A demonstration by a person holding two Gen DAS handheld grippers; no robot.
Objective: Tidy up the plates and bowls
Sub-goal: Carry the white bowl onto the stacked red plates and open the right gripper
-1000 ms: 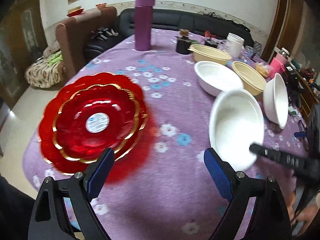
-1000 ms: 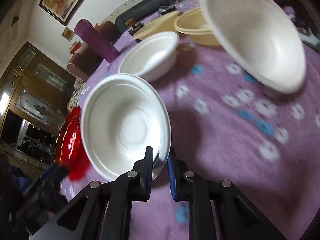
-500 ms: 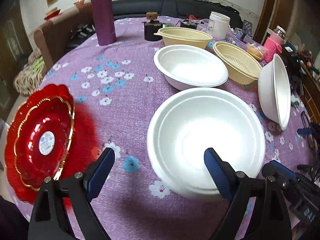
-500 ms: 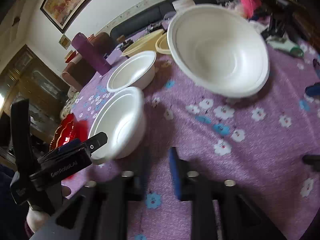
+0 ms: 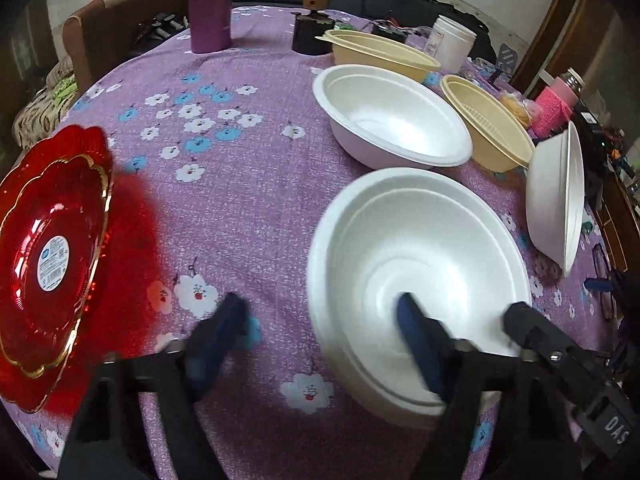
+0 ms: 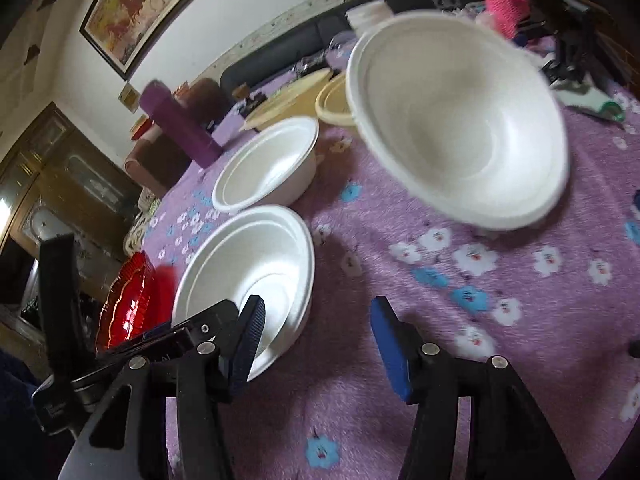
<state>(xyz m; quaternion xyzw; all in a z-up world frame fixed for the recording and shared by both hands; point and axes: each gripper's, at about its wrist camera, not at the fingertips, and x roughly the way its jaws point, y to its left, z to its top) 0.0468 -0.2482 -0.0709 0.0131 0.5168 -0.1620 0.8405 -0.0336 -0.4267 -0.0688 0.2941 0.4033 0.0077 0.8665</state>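
Note:
A white bowl [image 5: 416,264] sits on the purple flowered tablecloth [image 5: 240,184]; it also shows in the right wrist view [image 6: 248,268]. My left gripper [image 5: 324,340] is open, its right finger over the bowl's near rim, its left finger outside it. My right gripper [image 6: 316,332] is open and empty just right of that bowl. A second white bowl [image 5: 392,120] stands behind it. A third white bowl [image 6: 460,120] stands tilted at the right. Red scalloped plates [image 5: 48,248] lie stacked at the left.
Two beige bowls [image 5: 484,128] stand at the back right with a white jar [image 5: 454,44]. A purple flask [image 5: 210,4] and a dark pot [image 5: 312,32] stand at the back. Pink and dark clutter [image 5: 560,108] lines the right edge. A sofa lies beyond the table.
The right gripper let go of the near white bowl, drew back and opened. The left gripper swung right from the red plates to that bowl and its fingers have narrowed.

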